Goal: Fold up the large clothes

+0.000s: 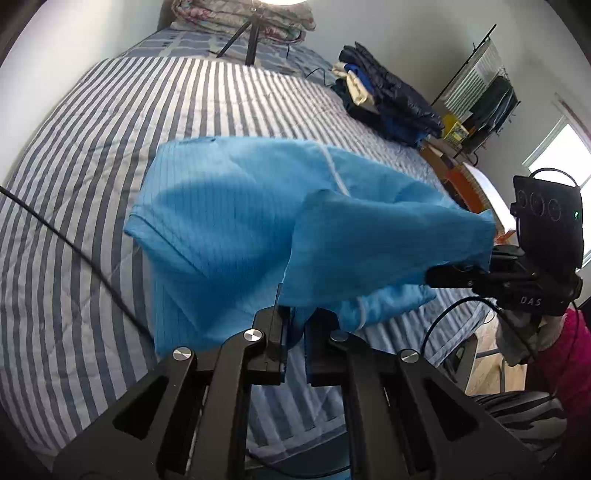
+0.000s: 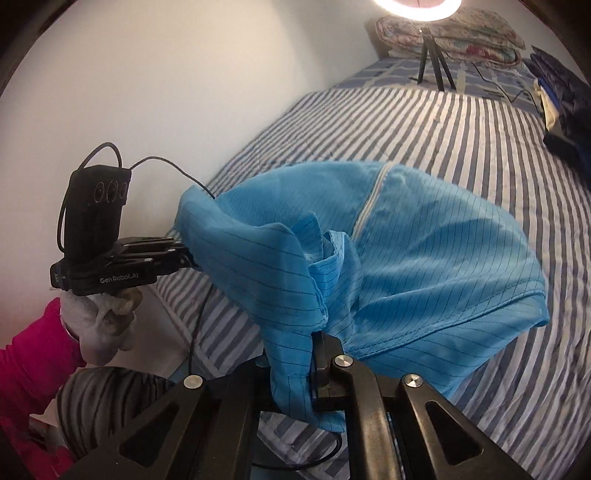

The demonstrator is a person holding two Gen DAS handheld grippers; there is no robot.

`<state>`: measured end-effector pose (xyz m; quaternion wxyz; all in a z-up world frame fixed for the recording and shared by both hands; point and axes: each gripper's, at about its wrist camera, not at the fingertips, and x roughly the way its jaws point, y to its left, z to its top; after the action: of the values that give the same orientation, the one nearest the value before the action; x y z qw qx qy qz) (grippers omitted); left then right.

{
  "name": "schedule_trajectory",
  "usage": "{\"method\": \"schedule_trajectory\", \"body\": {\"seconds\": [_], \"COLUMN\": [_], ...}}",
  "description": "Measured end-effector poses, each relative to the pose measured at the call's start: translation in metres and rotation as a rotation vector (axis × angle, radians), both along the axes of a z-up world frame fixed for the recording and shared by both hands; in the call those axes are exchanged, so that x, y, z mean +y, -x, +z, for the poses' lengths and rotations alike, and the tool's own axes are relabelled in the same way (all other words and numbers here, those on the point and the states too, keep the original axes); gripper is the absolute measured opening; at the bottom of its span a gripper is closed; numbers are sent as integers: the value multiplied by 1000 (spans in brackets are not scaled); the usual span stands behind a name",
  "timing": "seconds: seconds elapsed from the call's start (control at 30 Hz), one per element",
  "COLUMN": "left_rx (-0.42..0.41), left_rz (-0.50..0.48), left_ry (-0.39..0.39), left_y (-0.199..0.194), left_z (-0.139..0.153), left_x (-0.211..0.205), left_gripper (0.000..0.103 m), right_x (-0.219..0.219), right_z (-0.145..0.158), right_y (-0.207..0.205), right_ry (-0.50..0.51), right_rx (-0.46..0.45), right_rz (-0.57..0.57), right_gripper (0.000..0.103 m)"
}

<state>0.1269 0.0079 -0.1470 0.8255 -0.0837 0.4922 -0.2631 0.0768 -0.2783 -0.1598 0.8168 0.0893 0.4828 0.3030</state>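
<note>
The blue garment (image 1: 236, 221) is held above the striped bedspread (image 1: 85, 155), stretched between the two grippers, with its far portion draped down onto the bed.

Left wrist view: the left gripper (image 1: 295, 332) has its fingers closed on a bunched edge of the fabric at the near end. The right gripper (image 1: 443, 277) enters from the right edge, its fingers clamped on another bunch of the same fabric. This view alone shows a pile of dark clothes (image 1: 384, 99) at the far right of the bed, a clothes rack (image 1: 484, 88) and a bright window (image 1: 561, 155) beyond it. A tripod (image 1: 247, 37) stands at the far end of the bed in front of folded floral bedding (image 1: 243, 18).

Right wrist view: the right gripper (image 2: 295, 369) is largely covered by cloth; fabric passes between its fingers and hangs down over the left one, so the grip reads as closed on the garment. The left gripper (image 2: 184, 258) is seen from the side, held by a gloved hand (image 2: 99, 325) with a pink sleeve (image 2: 33, 354), its fingers pinched on the fabric edge. Only this view shows the plain white wall (image 2: 184, 92) beside the bed and the lit ring lamp (image 2: 417, 7) over the tripod.

No containers are visible in either view.

The garment is bright blue with thin dark pinstripes, a pale zip line (image 2: 369, 203) running down it and a stitched hem (image 2: 461, 332) at its lower edge.
</note>
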Motion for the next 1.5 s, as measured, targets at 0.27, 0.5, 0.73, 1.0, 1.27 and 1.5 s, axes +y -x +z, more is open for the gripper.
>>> {"method": "schedule_trajectory", "body": {"seconds": [0.27, 0.5, 0.73, 1.0, 1.27, 1.5], "left_rx": [-23, -57, 76, 228, 264, 151], "left_rz": [-34, 48, 278, 343, 313, 242], "left_ry": [-34, 70, 262, 433, 390, 128], "left_y": [22, 43, -8, -66, -86, -76], "left_z": [7, 32, 6, -39, -54, -40], "left_x": [17, 81, 141, 149, 137, 105], "left_gripper": [33, 42, 60, 60, 12, 5], "right_x": [-23, -67, -111, -143, -144, -114], "right_z": [19, 49, 31, -29, -64, -53], "right_y": [16, 55, 27, -16, -42, -45], "right_ry": [-46, -124, -118, -243, -434, -246], "right_rx": [-3, -63, -60, 98, 199, 157], "right_rz": [16, 2, -210, -349, -373, -283], "right_gripper": [41, 55, 73, 73, 47, 5]}}
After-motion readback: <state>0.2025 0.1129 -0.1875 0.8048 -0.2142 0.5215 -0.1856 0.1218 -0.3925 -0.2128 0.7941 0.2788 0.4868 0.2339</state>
